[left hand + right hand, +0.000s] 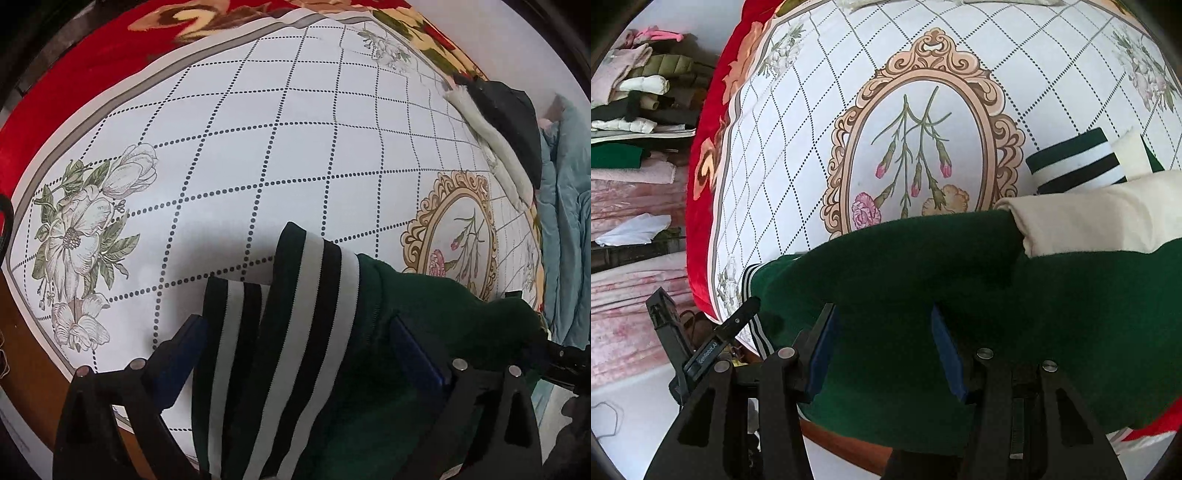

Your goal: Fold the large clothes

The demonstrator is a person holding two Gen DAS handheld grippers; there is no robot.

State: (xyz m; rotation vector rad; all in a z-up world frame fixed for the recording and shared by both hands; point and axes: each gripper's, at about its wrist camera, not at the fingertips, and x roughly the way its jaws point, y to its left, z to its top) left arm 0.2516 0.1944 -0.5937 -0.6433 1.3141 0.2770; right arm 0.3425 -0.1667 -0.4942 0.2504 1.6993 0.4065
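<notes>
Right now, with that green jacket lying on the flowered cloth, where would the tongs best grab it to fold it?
Probably at the striped ribbed hem, coming from above. In the left wrist view that band lies loose between the wide-open left tongs, a thick firm edge easy to pinch. The right tongs straddle the flat green body, which offers no edge.

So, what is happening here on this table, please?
A person is folding a dark green jacket with cream sleeves on a table covered by a floral cloth, using a gripper in each hand. The left gripper stands wide open over the striped hem, not pinching it. The right gripper is about half open over the green body; whether it grips the fabric is not clear. Other clothes are stacked at the side.
</notes>
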